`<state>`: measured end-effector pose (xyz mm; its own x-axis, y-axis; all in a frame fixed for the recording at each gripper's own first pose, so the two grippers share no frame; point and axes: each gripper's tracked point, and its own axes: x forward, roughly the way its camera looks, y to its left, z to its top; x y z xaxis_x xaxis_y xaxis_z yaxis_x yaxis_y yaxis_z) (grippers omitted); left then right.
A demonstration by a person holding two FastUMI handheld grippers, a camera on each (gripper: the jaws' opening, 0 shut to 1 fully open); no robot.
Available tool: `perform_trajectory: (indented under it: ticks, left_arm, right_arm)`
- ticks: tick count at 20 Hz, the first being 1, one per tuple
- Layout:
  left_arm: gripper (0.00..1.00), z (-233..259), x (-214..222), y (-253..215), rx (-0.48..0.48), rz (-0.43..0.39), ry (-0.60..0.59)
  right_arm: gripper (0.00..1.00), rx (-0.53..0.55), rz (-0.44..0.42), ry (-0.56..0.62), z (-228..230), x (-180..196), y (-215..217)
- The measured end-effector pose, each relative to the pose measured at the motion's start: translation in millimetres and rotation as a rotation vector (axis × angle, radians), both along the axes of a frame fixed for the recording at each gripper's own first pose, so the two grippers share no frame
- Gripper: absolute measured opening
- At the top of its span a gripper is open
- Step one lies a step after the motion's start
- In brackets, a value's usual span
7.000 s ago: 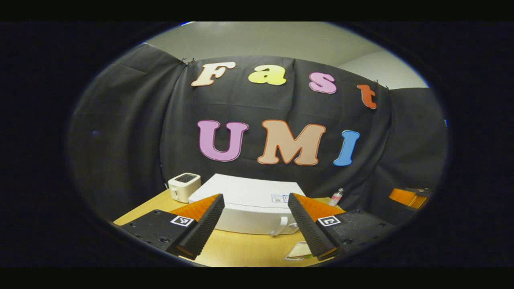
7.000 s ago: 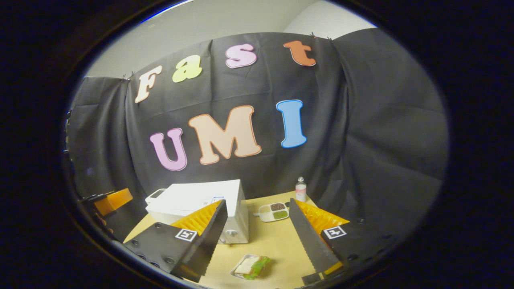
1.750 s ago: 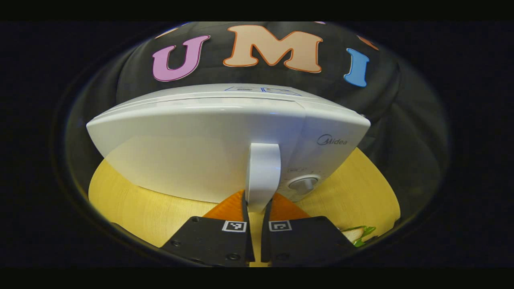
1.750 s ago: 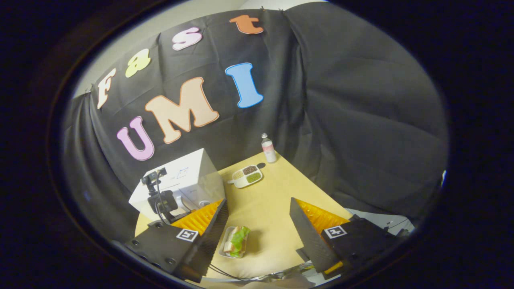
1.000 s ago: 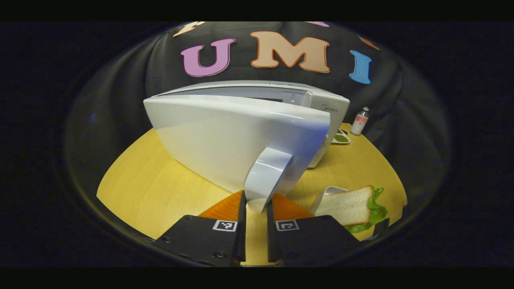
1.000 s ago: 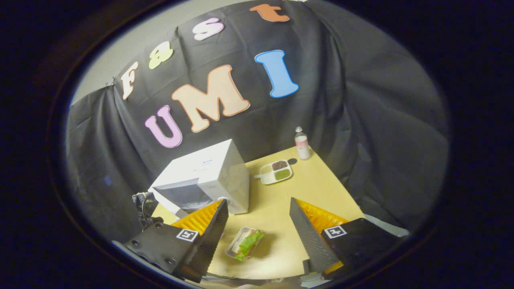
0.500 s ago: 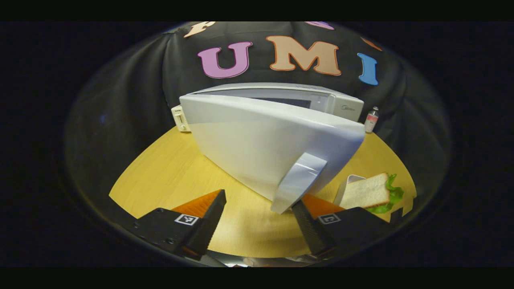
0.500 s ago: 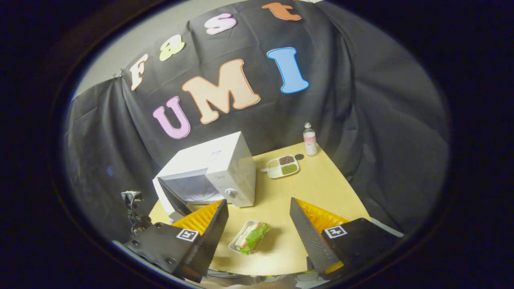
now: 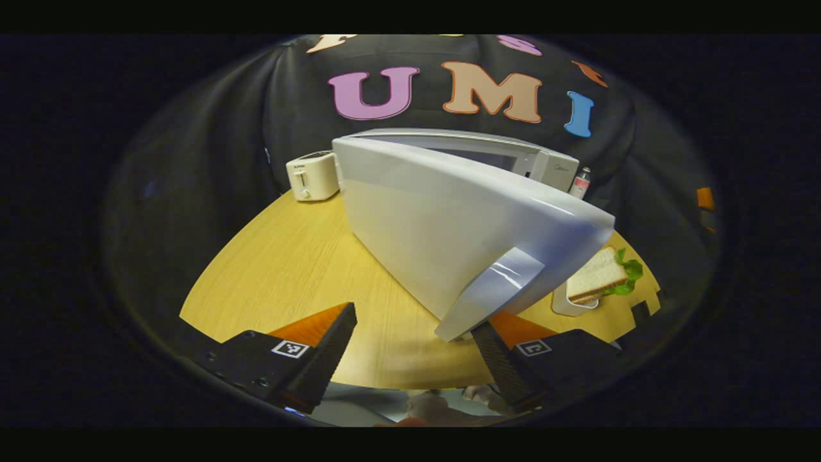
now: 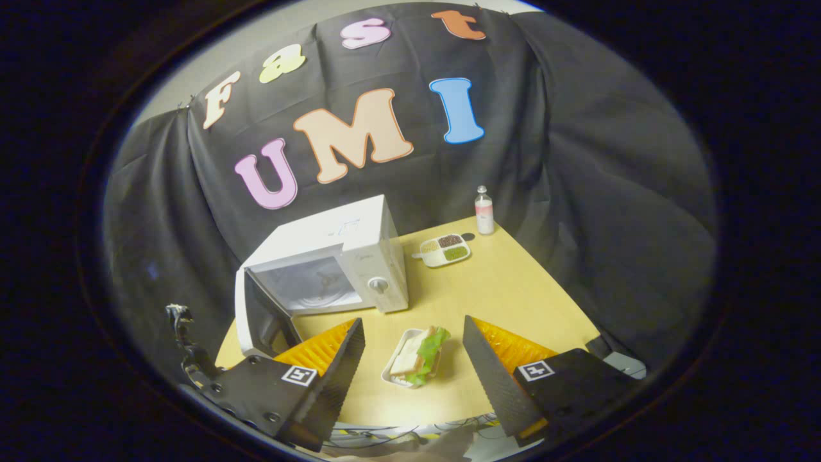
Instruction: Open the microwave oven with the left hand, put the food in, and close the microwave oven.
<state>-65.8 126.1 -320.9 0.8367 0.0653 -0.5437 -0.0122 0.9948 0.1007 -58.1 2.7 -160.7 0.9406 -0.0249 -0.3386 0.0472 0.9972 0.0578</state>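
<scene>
The white microwave (image 10: 359,247) stands on the wooden table with its door (image 9: 449,231) swung wide open; its cavity (image 10: 311,282) shows empty. The door handle (image 9: 490,292) hangs just ahead of my left gripper (image 9: 410,356), which is open and holds nothing. A sandwich with lettuce (image 10: 420,353) lies in a small white tray (image 10: 392,378) in front of the microwave. My right gripper (image 10: 414,378) hovers open above and around that sandwich in its view, apart from it. In the left gripper view the sandwich (image 9: 600,276) lies to the right, behind the door.
A white toaster (image 9: 312,176) stands at the table's far left. A divided dish of grains (image 10: 444,250) and a small bottle (image 10: 484,210) sit at the far right corner. The table's near edge (image 9: 385,385) lies just under my left gripper.
My left gripper pulled the door open by its handle, then let go and opened. The door has swung wider. My right gripper has drifted a little, still open over the sandwich.
</scene>
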Motion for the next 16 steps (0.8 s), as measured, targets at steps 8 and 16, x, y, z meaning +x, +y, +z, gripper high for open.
perform_trajectory:
  ticks: [8, 16]
  left_arm:
    - [0.99, 6.1, -36.9, 95.2, -0.04, 0.054, 0.033]
    - [1.0, 12.1, -60.5, 145.3, -0.125, 0.136, 0.058]
  right_arm:
    - [0.98, 0.015, -0.019, 0.024, -25.4, -25.0, 47.9]
    - [0.97, 0.0, -0.052, 0.029, -27.1, -14.2, 54.4]
